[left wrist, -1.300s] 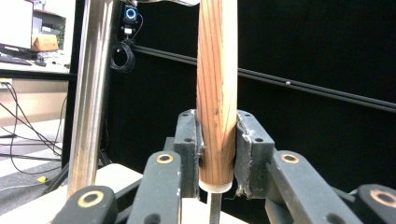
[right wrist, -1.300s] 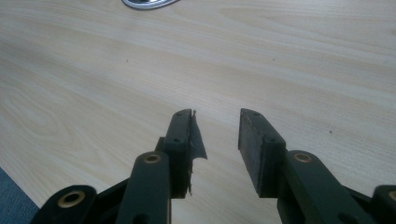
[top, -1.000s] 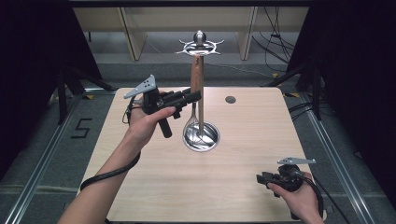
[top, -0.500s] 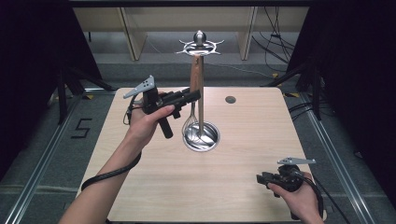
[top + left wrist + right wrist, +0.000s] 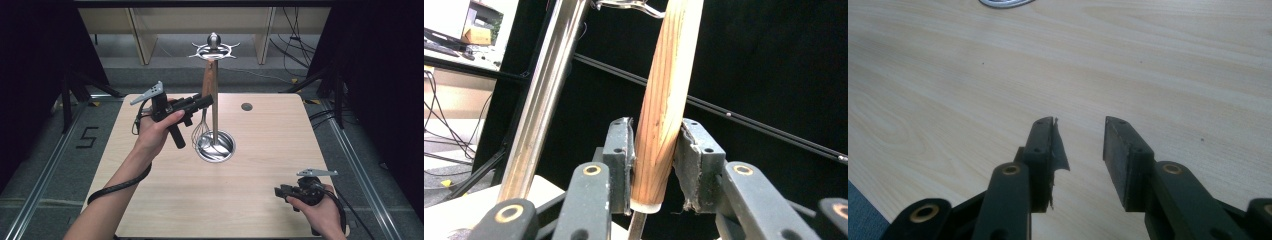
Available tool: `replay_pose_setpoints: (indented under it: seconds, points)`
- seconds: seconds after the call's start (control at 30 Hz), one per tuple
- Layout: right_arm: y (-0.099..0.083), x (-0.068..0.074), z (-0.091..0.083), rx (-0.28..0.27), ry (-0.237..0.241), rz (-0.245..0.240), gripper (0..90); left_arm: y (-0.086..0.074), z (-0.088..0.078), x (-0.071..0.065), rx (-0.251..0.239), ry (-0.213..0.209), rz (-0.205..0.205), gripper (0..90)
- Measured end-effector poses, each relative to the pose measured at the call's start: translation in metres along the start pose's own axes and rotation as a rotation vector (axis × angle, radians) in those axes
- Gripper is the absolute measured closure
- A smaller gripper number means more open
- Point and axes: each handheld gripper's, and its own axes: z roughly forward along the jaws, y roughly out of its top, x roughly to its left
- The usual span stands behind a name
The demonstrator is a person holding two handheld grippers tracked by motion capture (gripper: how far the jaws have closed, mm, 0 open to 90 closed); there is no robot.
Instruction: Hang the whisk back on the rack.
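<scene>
Noted: left gripper clamped on whisk's wooden handle beside stand pole; right gripper spread, empty, near table's front right corner.

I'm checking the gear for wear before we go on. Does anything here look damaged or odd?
Yes. The black pad lining on the right gripper is torn, a ragged flap peeling off one jaw. The left gripper, shut on the whisk's wooden handle, also shows frayed, chipped pad edges. Nothing else stands out.

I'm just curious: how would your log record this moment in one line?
left gripper: shut on whisk handle | whisk: beside stand pole | right gripper: open, over table
</scene>
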Motion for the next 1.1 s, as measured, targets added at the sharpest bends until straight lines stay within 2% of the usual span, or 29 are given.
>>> replay_pose_setpoints:
  seconds: [0.57,0.63,0.67,0.83,0.93,0.97,1.1]
  points:
    - [-0.0002,0.0003,0.0002,0.002,-0.001,0.0,65.9,0.0016,0.0009,-0.0004,-0.004,0.034,-0.02,63.9]
    - [-0.0004,0.0004,0.0007,-0.004,0.009,0.001,65.9,0.0017,0.0014,-0.0004,-0.008,0.037,-0.033,63.4]
    - [-0.0003,0.0011,-0.0003,0.001,-0.012,0.0,65.9,0.0017,0.0014,-0.0004,-0.008,0.037,-0.033,63.1]
    - [-0.0003,0.0011,-0.0002,0.002,-0.012,-0.001,65.9,-0.0005,0.0016,0.0015,-0.006,0.054,-0.052,61.5]
    - [-0.0003,0.0004,0.0003,-0.001,0.001,-0.002,65.9,-0.0002,0.0021,0.0015,-0.005,0.052,-0.056,61.4]
    - [-0.0004,0.0011,-0.0004,0.001,-0.012,0.0,65.9,-0.0002,0.0023,0.0015,-0.005,0.05,-0.059,61.3]
    - [-0.0006,0.0009,-0.0004,0.001,-0.011,-0.005,65.9,-0.0005,0.0025,0.0019,-0.006,0.057,-0.065,60.5]
